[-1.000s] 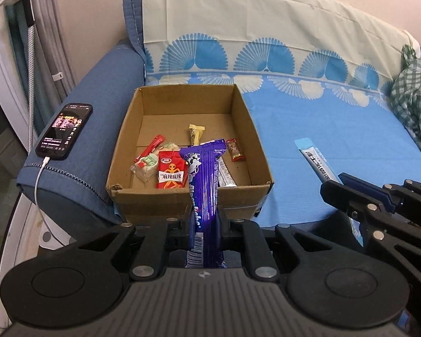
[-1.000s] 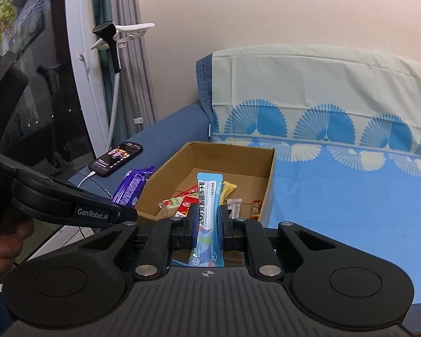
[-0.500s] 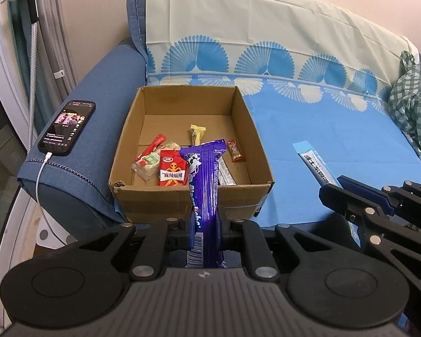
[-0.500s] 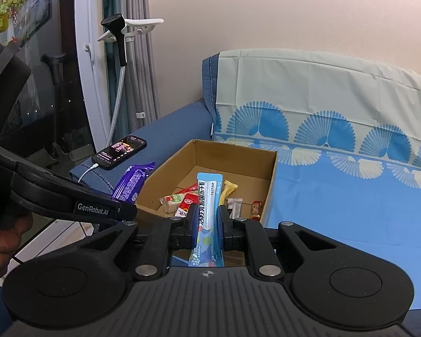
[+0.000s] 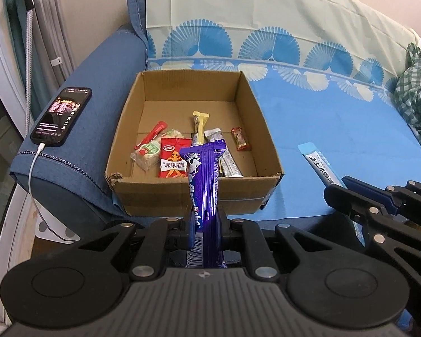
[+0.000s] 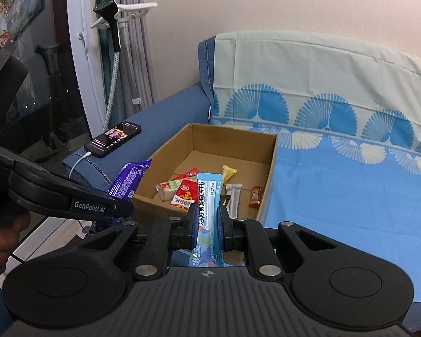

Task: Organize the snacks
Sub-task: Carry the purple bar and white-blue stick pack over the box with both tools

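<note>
while fingers (image 5: 188, 219) grip snacks, box (image 5: 182, 196) waits

"GenRobot.AI" is printed in pale letters on the black arm of the left claw (image 6: 120, 210). Part of a white brand name, "Alpe…", is read on the purple snack bar (image 5: 203, 185). "麻辣麻辣" is printed on the red packet (image 5: 173, 161) in the cardboard box (image 5: 193, 193). Chinese characters run along the light blue stick packet (image 6: 207, 210), too small to be read surely.
</note>
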### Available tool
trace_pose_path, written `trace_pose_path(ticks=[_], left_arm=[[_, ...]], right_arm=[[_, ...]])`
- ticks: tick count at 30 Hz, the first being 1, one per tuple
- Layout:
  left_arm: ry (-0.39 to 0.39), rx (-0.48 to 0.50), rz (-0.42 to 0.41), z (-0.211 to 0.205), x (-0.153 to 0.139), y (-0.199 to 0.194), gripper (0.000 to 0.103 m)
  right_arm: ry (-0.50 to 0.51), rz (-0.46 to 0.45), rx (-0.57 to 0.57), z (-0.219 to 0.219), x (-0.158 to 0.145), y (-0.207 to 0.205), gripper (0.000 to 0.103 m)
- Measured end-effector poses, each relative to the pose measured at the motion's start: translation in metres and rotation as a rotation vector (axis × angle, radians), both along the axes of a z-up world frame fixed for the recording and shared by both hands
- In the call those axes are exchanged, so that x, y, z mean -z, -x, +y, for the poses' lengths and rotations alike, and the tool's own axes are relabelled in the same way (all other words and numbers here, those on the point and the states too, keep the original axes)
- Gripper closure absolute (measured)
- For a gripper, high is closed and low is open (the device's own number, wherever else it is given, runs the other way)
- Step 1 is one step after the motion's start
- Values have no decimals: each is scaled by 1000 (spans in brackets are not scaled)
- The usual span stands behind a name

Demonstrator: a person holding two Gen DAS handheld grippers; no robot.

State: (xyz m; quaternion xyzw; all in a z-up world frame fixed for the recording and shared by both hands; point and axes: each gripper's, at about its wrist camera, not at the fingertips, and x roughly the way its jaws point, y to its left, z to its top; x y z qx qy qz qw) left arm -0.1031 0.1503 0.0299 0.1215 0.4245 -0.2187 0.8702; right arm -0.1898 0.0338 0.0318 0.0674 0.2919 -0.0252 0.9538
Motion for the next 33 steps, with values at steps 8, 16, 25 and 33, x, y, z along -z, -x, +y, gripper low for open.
trace_pose_path(ticks=[8,16,25,33], left_arm=[[-15,-12,36,-5,10,-26,88],[-26,-25,58,-11,16,-61,88],[-40,-60,76,-22,23,-122,88],[-73,-82,96,-37,38,-178,88]], right_arm=[[4,42,1,-6,9,-23,89],[-19,86,0,-14,18,-56,88],[-35,123,-1,-27,33,-112,88],[-65,155,13,-44,56,-167,87]])
